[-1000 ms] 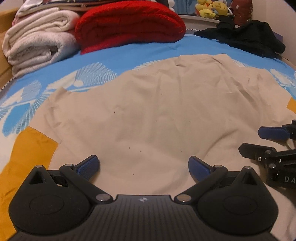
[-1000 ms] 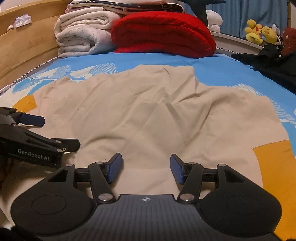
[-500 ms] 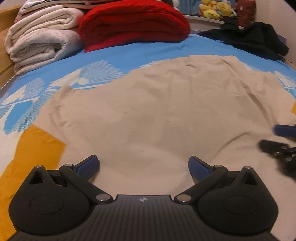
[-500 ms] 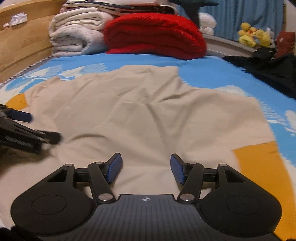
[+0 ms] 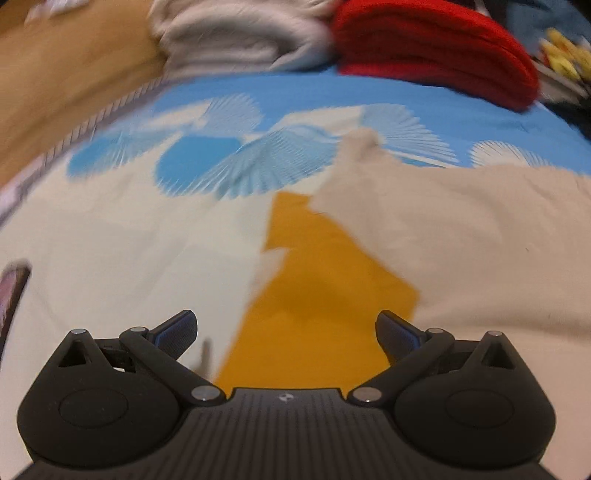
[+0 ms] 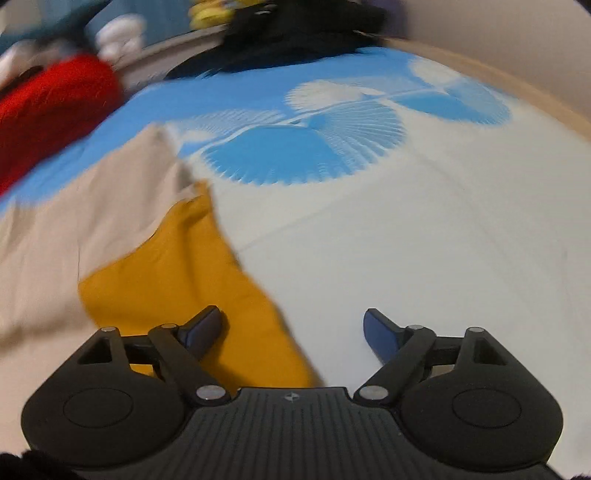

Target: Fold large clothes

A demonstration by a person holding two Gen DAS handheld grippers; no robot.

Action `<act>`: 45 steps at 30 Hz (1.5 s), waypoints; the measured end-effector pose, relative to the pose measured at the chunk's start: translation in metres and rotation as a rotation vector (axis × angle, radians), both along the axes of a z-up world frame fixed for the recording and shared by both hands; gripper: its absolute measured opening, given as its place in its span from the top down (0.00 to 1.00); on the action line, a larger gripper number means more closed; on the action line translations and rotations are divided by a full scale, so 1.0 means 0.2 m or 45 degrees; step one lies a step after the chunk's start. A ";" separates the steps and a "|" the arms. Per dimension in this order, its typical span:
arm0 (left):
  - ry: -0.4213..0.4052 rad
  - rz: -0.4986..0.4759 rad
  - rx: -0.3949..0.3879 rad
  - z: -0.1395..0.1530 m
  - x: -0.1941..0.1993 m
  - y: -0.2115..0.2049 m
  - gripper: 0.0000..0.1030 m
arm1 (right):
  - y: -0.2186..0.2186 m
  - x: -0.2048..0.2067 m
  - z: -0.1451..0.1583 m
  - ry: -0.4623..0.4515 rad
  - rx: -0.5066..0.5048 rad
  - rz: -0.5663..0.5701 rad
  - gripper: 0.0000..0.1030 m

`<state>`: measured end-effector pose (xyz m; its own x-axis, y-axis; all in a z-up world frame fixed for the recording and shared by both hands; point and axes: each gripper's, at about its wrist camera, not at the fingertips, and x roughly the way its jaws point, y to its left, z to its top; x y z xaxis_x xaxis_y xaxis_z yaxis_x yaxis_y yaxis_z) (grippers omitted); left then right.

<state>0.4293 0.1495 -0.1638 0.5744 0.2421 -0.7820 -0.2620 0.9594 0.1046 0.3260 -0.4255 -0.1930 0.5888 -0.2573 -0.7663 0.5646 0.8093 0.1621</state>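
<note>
A large beige garment with mustard-yellow sleeves lies flat on the bed. In the left wrist view its beige body fills the right side and a yellow sleeve runs toward my left gripper, which is open and empty just above it. In the right wrist view the beige body is at left and the other yellow sleeve lies under my open, empty right gripper, whose left fingertip is over the sleeve. Both views are motion-blurred.
The bedsheet is white and blue with fan prints. Folded white towels and a red blanket are stacked at the headboard. Dark clothes lie at the far edge. A wooden bed frame borders the left.
Both grippers swung outward from the garment's middle: the left one to the left sleeve, the right one to the right sleeve. Each gripper has left the other's view. The right jaws opened wider.
</note>
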 end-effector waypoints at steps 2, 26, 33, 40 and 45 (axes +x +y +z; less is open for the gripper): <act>-0.020 0.060 -0.020 0.11 -0.03 0.05 0.00 | 0.02 -0.02 0.11 -0.062 -0.022 -0.020 0.25; -0.146 -0.011 0.036 -0.14 0.65 -0.08 0.00 | 0.47 0.92 -0.04 -0.138 -0.152 0.482 0.39; -0.075 0.276 0.135 -0.05 0.58 0.35 0.00 | 0.09 0.75 -0.01 -0.005 -0.234 0.209 0.26; -0.171 0.221 0.067 0.30 0.14 0.37 0.00 | 0.11 0.17 0.37 -0.301 -0.059 0.203 0.17; -0.270 0.072 -0.063 0.47 -0.33 0.14 0.00 | 0.36 -0.40 0.53 -0.504 0.107 0.353 0.09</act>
